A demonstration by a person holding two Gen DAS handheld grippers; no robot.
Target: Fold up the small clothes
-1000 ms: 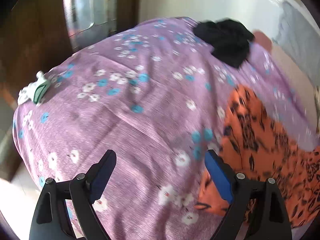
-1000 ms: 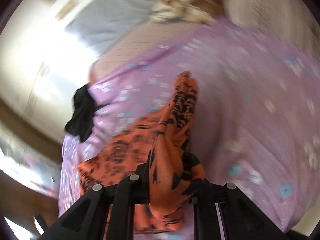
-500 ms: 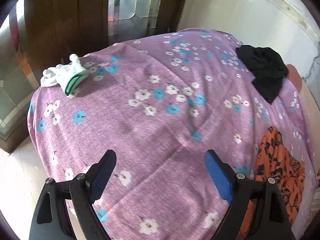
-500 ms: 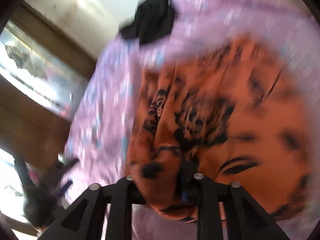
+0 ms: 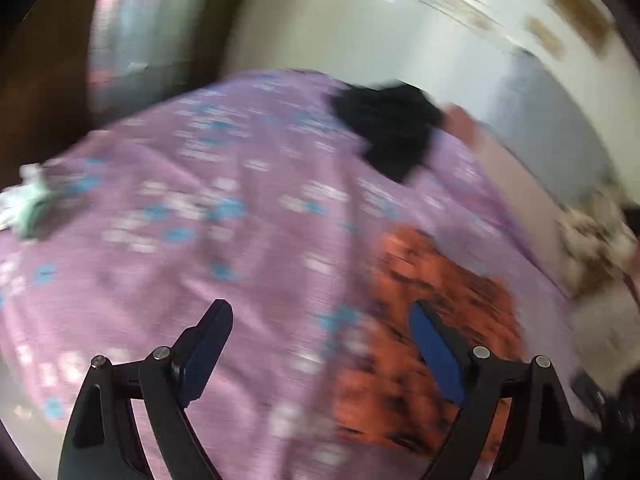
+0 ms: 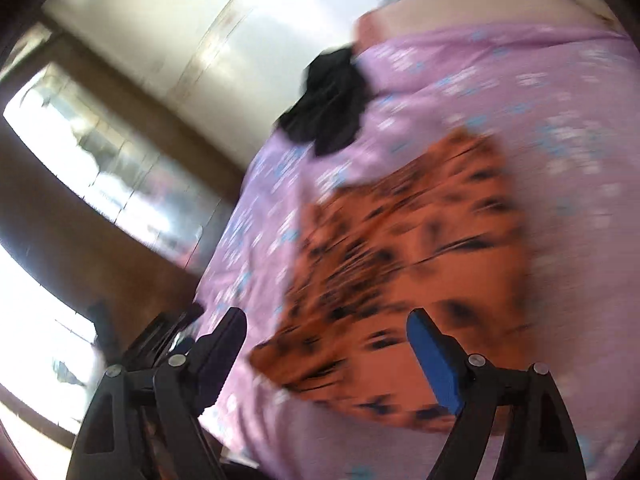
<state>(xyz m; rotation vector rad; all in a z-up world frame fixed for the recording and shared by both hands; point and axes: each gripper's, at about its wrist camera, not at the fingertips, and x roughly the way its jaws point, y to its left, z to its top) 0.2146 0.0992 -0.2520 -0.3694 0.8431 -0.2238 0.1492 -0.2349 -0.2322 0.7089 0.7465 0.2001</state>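
An orange cloth with black print (image 5: 424,320) lies folded on the purple flowered bedsheet (image 5: 200,220), at the right of the left wrist view. In the right wrist view the orange cloth (image 6: 408,248) fills the middle. My left gripper (image 5: 320,344) is open and empty above the sheet, its right finger over the cloth's edge. My right gripper (image 6: 328,344) is open and empty just above the orange cloth. Both views are blurred by motion.
A black garment (image 5: 388,128) lies crumpled at the far edge of the bed; it also shows in the right wrist view (image 6: 328,100). A small white and green cloth (image 5: 28,204) lies at the left edge. A brown-and-white patterned thing (image 5: 596,240) lies at the right. Wooden doors (image 6: 80,216) and a pale wall stand behind.
My right gripper has opened and let go of the orange cloth, which now lies on the sheet. My left gripper has swung right, toward the orange cloth, staying open.
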